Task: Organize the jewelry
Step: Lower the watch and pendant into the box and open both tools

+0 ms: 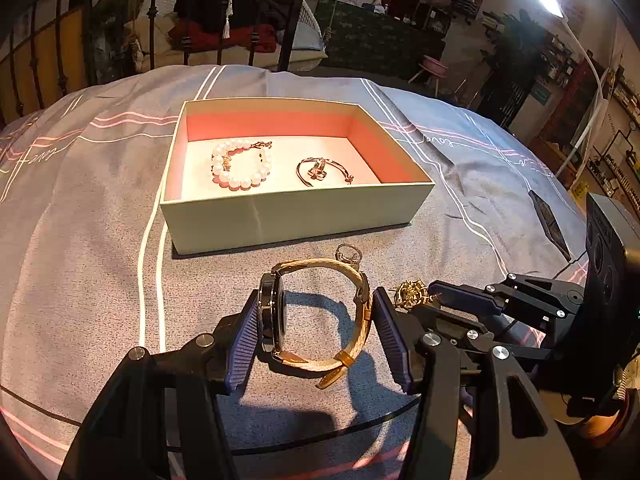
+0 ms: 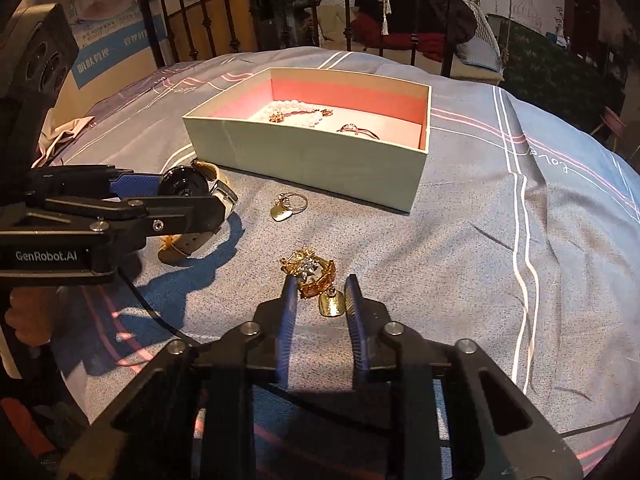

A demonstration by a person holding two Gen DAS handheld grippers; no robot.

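A cream box with a pink lining (image 1: 288, 216) (image 2: 312, 160) stands on the bed. It holds a pearl bracelet (image 1: 238, 164) (image 2: 298, 110) and a rose-gold bangle (image 1: 320, 170) (image 2: 358, 130). A gold-strapped watch (image 1: 320, 312) (image 2: 188, 192) lies in front of the box, between the fingers of my left gripper (image 1: 314, 312) (image 2: 176, 200), whose jaws stand around it and close to touching. A ring with a gold tag (image 1: 348, 254) (image 2: 290, 206) lies near the box. My right gripper (image 2: 320, 292) (image 1: 424, 300) stands open around a gold brooch cluster (image 2: 310, 272) (image 1: 410, 292).
The grey bedspread (image 1: 100, 240) with pink and white stripes covers the bed. An iron bed frame (image 2: 360, 12) stands behind the box. A dark flat object (image 1: 550, 224) lies on the cloth at the right.
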